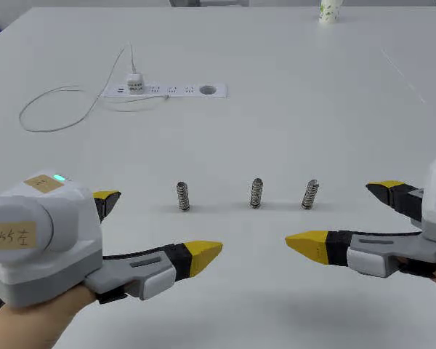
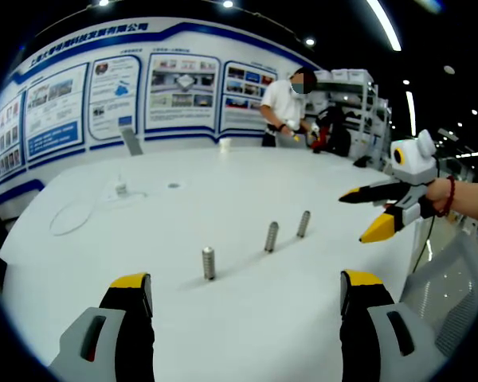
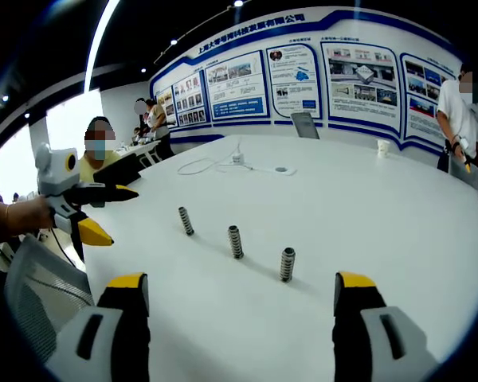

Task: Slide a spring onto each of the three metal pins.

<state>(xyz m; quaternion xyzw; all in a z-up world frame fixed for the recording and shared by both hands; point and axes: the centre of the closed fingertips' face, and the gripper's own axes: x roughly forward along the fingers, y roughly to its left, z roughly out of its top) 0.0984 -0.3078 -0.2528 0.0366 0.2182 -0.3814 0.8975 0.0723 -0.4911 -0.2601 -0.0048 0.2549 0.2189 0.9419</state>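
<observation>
Head view: three springs stand in a row at mid-frame on the white table (image 1: 291, 116), namely the left spring (image 1: 183, 196), the middle spring (image 1: 256, 193) and the right spring (image 1: 310, 194). The first two stand upright and the third leans slightly. No bare pin can be made out, so each spring is judged to be already sleeved over its pin. The left gripper (image 1: 160, 224) sits at lower left and the right gripper (image 1: 336, 214) at lower right. Both have their jaws spread, hold nothing and are apart from the row. A power strip (image 1: 163, 90) lies at upper left.

Left gripper view: its own jaws rise wide apart along the bottom edge, with the left spring (image 2: 209, 263) nearest between them. The right gripper (image 2: 358, 215) hangs at right, also spread.

Right gripper view: the jaws stand wide and empty, and the right spring (image 3: 287, 264) is nearest. The left gripper (image 3: 118, 215) shows at left.

Assessment: the task looks near complete, with only the seating left to confirm. The leaning spring would best be pinched lightly at mid-coil and pressed straight down along its pin. Side force should be avoided, as it could crush the coils or topple the neighbouring spring.
</observation>
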